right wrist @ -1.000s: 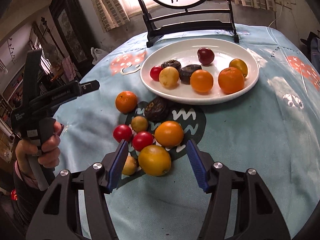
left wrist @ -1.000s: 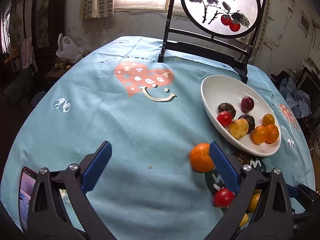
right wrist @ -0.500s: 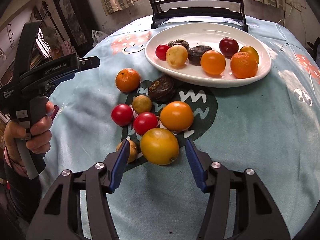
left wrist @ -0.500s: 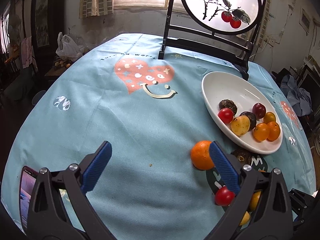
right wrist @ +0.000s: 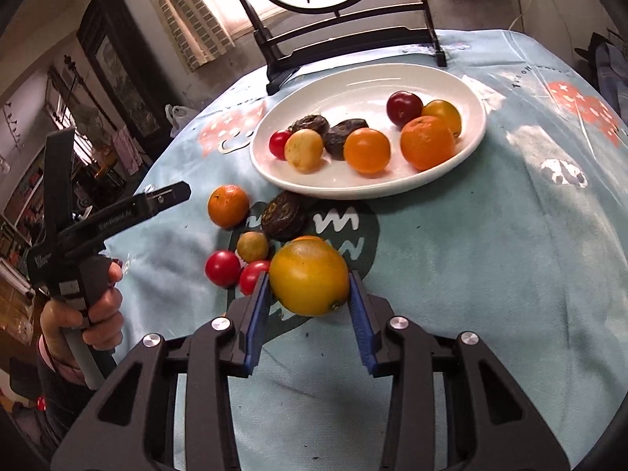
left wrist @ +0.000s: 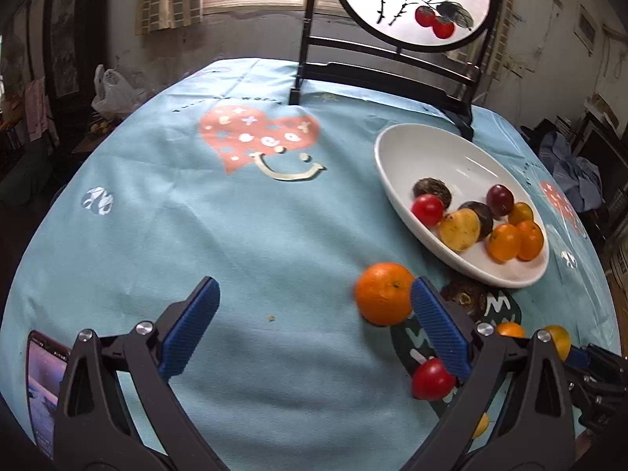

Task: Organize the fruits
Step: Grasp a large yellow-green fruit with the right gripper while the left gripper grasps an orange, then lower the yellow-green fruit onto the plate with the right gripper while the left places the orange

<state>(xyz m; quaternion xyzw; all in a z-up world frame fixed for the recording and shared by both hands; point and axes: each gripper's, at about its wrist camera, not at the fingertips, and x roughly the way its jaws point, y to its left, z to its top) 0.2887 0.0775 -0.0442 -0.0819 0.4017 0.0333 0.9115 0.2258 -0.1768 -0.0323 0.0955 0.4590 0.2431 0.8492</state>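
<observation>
My right gripper (right wrist: 310,294) is shut on a large yellow-orange fruit (right wrist: 309,275), both blue pads against its sides. Beyond it on the blue cloth lie two red tomatoes (right wrist: 222,268), a small yellow-green fruit (right wrist: 252,246), a dark wrinkled fruit (right wrist: 283,214) and a mandarin (right wrist: 228,206). The white oval plate (right wrist: 353,86) holds several fruits. My left gripper (left wrist: 314,325) is open and empty above the cloth; the mandarin (left wrist: 384,293) lies just beyond its right finger, and the plate (left wrist: 435,153) is at the right.
A black stand with a round painted screen (left wrist: 412,0) stands at the table's far side behind the plate. A phone (left wrist: 41,384) lies at the near left edge. The left hand-held gripper (right wrist: 98,219) shows at the left of the right wrist view.
My right gripper moved forward and closed on the large yellow-orange fruit. My left gripper stayed open and shifted only slightly.
</observation>
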